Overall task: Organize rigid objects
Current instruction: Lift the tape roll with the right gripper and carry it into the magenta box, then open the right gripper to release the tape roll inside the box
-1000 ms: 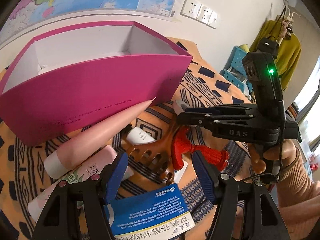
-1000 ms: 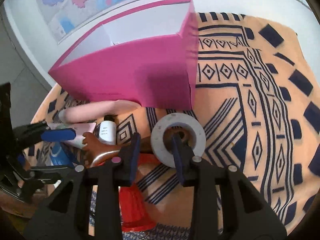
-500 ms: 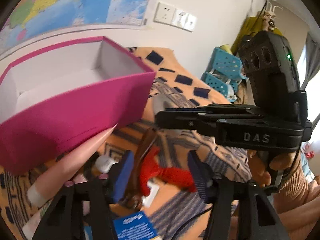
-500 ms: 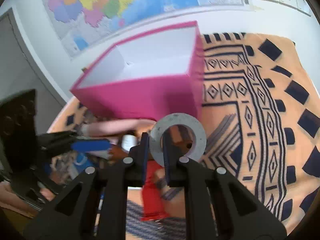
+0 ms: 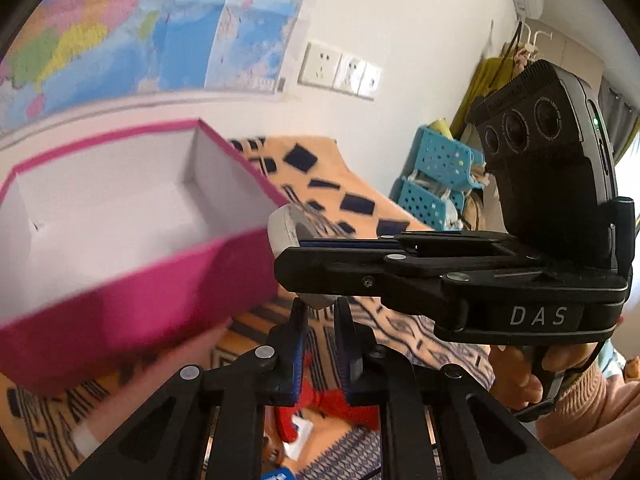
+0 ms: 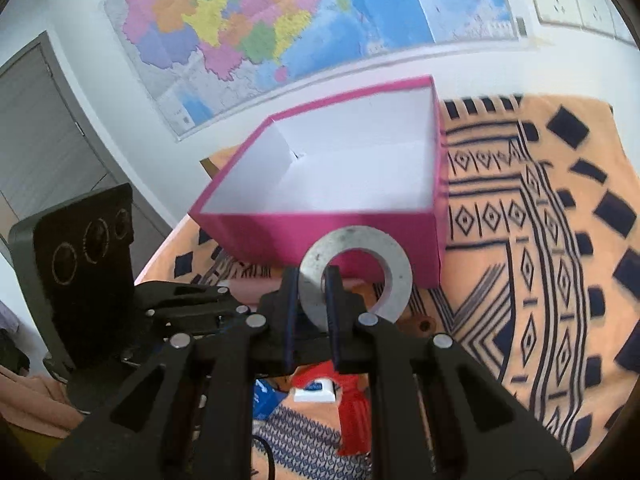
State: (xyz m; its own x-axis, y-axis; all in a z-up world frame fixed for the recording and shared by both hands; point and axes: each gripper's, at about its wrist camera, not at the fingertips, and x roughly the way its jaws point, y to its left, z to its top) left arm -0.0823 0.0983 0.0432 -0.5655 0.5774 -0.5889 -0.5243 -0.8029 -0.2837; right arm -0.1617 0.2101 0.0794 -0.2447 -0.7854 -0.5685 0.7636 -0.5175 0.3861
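My right gripper (image 6: 311, 280) is shut on the rim of a grey tape ring (image 6: 380, 268) and holds it in the air just in front of the pink box (image 6: 280, 232), whose white inside is empty. In the left wrist view the ring (image 5: 286, 230) and the right gripper (image 5: 304, 264) hang at the box's (image 5: 140, 304) near right corner. My left gripper (image 5: 320, 332) is nearly closed with nothing visible between its fingers, above a red tool (image 5: 340, 404) lying on the patterned cloth.
A pink tube (image 5: 132, 396) lies along the box's front. A blue-and-white packet (image 6: 266, 400) and a small white piece (image 6: 314, 394) lie near the red tool (image 6: 354, 412). Blue baskets (image 5: 436, 184) stand beyond the table. A wall with a map is behind.
My right gripper closed on the grey ring and lifted it off the cloth toward the box. My left gripper rose and its fingers narrowed from wide open to nearly closed.
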